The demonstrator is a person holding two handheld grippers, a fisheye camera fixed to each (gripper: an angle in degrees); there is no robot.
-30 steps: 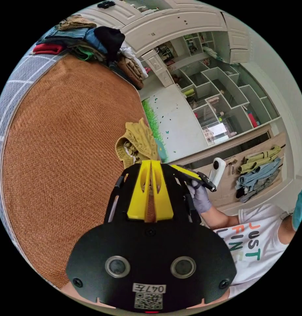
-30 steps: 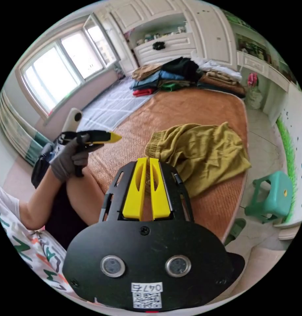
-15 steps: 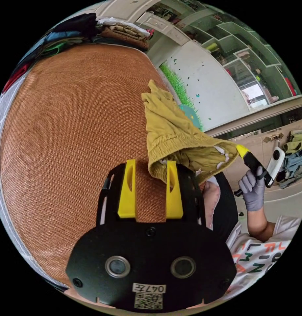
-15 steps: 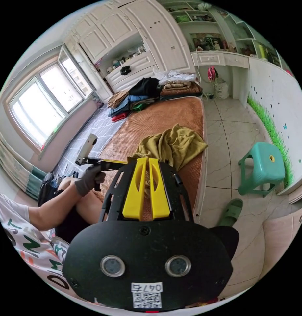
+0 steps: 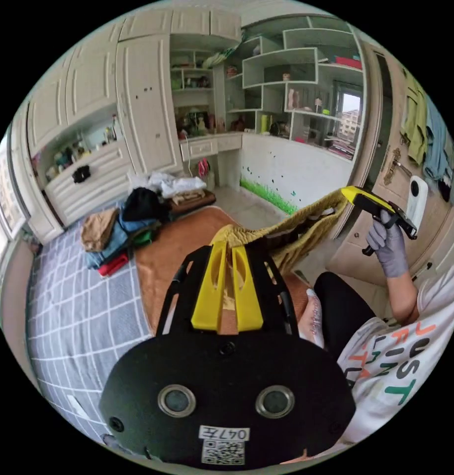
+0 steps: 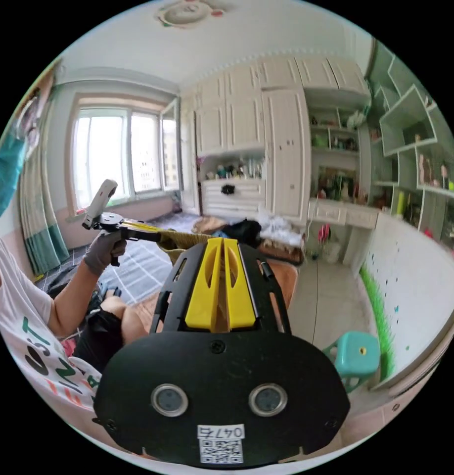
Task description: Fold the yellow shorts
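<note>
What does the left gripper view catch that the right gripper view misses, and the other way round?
The left gripper view takes in green and blue clothes hanging on the wooden door. The right gripper view takes in the bright window, the green-edged curtain and a teal plastic stool. Both take in the yellow fabric shorts, stretched in the air between the left tongs and the right tongs, plus the tall white wardrobe and the pile of folded clothes on the bed.
</note>
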